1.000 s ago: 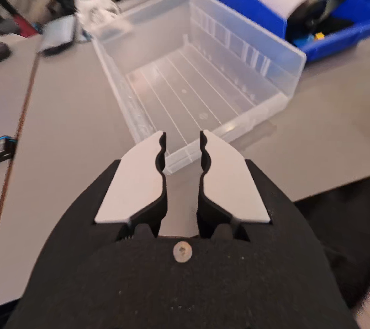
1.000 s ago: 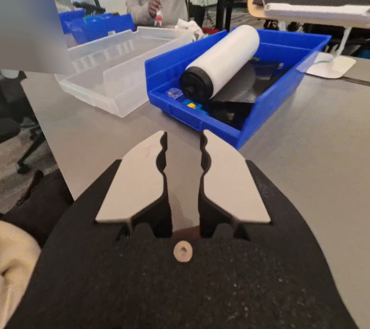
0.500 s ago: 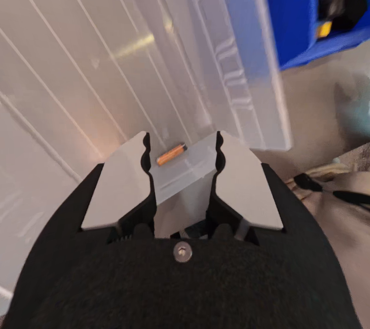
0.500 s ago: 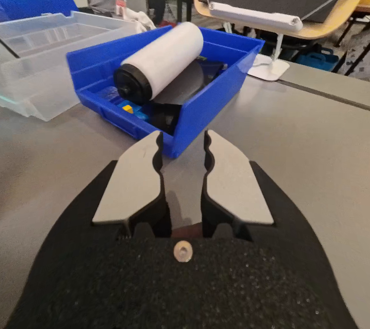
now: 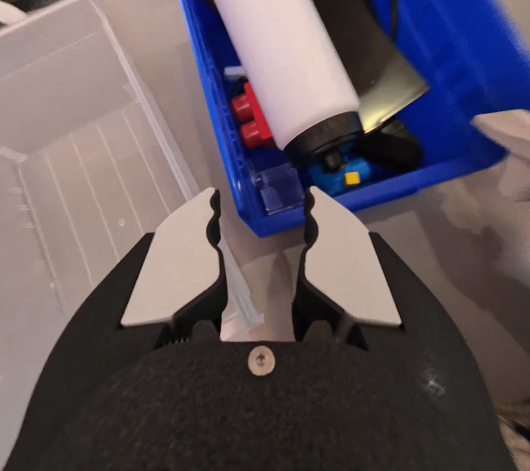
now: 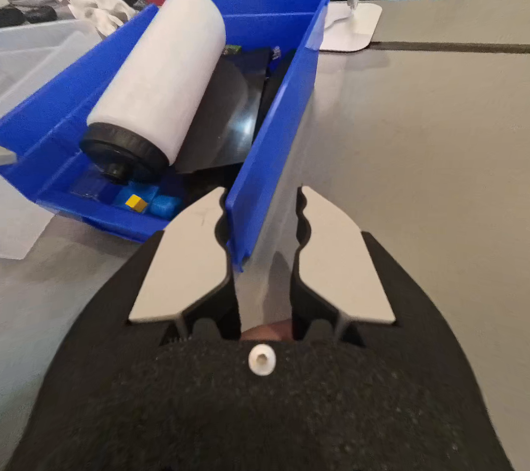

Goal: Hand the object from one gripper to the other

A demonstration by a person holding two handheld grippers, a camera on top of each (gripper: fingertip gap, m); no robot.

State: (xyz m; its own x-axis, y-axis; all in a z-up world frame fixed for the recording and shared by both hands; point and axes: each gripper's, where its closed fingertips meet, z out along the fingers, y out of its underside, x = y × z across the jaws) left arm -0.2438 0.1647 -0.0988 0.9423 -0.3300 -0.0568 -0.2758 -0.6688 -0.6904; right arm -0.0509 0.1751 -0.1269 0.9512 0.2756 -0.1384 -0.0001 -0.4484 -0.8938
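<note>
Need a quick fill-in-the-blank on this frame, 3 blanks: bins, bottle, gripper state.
1. The white bottle lies in the ____ bin.
2. The bottle's cap is ____ in colour.
3. Both the left hand-held gripper and the right hand-held gripper are ____ and hold nothing.

Missing words: blue; black; open

Your blue bin (image 6: 266, 141) holds a white roll (image 6: 160, 78) capped in black, a yellow cube (image 6: 136, 202) on bright blue pieces, and red blocks (image 5: 249, 121). A glossy black sheet (image 5: 370, 55), blurred, perhaps film, lies beside it. The neighbouring clear tray (image 5: 71, 170) shows pale ribbed lines on the grey table (image 6: 430, 141).
</note>
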